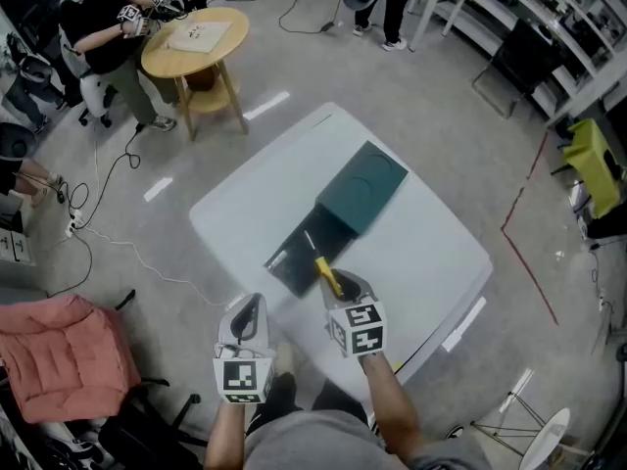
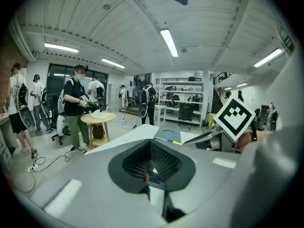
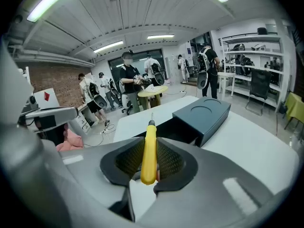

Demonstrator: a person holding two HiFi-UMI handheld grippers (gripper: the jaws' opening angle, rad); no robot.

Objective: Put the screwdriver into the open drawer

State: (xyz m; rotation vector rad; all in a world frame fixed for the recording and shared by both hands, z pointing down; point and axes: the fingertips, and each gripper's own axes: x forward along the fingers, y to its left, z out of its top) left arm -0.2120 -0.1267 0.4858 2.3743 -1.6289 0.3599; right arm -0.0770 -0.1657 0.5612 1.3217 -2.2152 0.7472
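- The right gripper (image 3: pixel 149 164) has its jaws closed partway on the yellow handle of the screwdriver (image 3: pixel 149 148). The pads clamp it from both sides, and the metal tip points forward past the fingertips.
- Held lengthwise like that, the tool lines up with the open drawer (image 1: pixel 294 253). I take it that lets it go in tip first and lie flat.
- The screwdriver is in the air over the near end of the drawer, not yet inside it.
- The drawer is pulled out of a dark teal box (image 1: pixel 364 186) towards the person, so its tray gapes upward below the tool.
- The left gripper (image 2: pixel 152 166) hangs off to the side, short of the table edge, with its jaws together and nothing in them. I judge it is just keeping out of the way.
- The white table (image 1: pixel 431 262) is smooth and carries only the box.
- Around it is a grey workshop floor with a trailing cable (image 1: pixel 118 179) and a red tape line (image 1: pixel 524 233). A round wooden table (image 1: pixel 196 39) has a person (image 1: pixel 93 27) working at it, a pink seat (image 1: pixel 59 351) stands nearby, and there is shelving (image 1: pixel 549 18) along the far wall.
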